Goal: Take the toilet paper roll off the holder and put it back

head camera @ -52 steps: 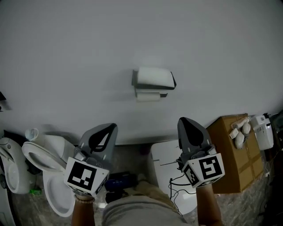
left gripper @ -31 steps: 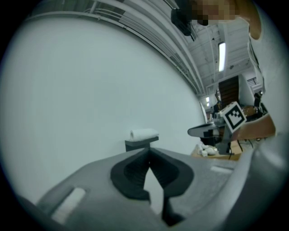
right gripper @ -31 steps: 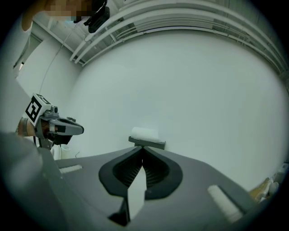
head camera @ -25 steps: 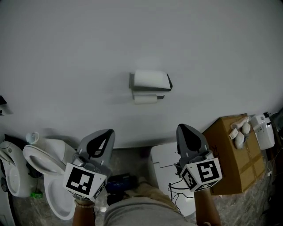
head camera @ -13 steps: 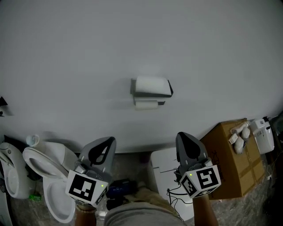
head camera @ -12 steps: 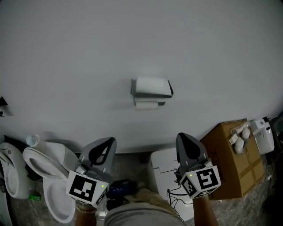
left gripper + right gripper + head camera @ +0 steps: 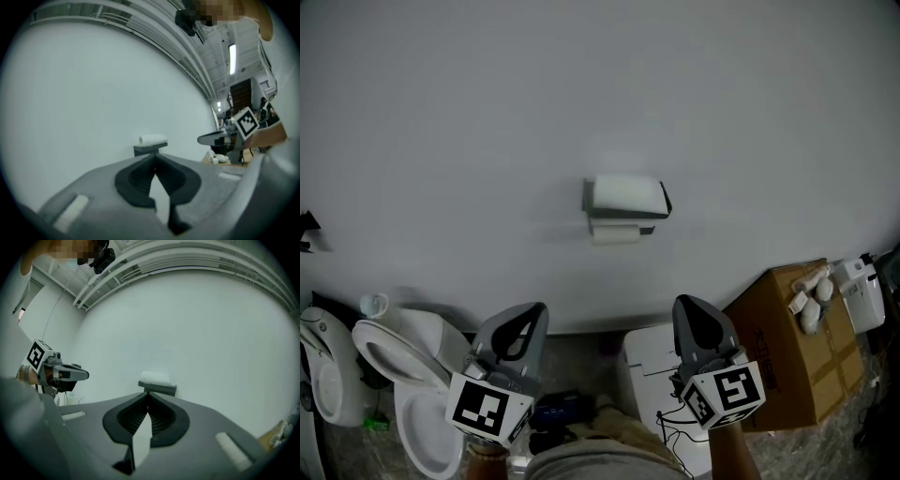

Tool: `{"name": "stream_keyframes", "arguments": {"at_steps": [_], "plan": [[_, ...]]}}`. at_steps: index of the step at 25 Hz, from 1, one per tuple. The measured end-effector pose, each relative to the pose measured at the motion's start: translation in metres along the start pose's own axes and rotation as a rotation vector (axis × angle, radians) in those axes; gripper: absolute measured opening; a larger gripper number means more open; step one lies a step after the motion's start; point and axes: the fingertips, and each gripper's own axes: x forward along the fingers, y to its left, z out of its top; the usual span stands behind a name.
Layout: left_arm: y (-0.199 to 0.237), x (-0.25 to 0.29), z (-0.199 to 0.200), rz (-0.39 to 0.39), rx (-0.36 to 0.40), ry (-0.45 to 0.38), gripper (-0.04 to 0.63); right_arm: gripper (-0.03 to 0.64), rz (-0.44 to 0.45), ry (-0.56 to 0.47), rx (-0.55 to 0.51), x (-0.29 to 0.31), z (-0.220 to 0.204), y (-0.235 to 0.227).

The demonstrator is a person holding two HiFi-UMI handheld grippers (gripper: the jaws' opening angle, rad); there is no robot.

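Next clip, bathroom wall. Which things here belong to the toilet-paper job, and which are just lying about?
Job: wall holder; white roll on its top; white paper under it; left gripper and right gripper, both shut and empty.
Lying about: toilet; cardboard box; white floor unit; white device by the box.

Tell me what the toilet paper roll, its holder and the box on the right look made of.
Toilet paper roll: soft white paper, matte, with a slightly fuzzy outline. Holder: dark, smooth and straight-edged, probably metal or hard plastic; the look leaves it open. Box: brown, matte, with sharp folded edges, most likely cardboard.
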Motion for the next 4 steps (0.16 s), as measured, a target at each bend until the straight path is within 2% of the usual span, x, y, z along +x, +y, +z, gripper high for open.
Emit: {"name": "stream_keyframes", "arguments": {"at_steps": [4], "plan": [[-0.0029, 0.0002, 0.0010, -0.005, -0.011, -0.009, -0.006, 0.003, 0.009, 0.018, 0.003, 0.0006, -0.0049, 0.0016]]}}
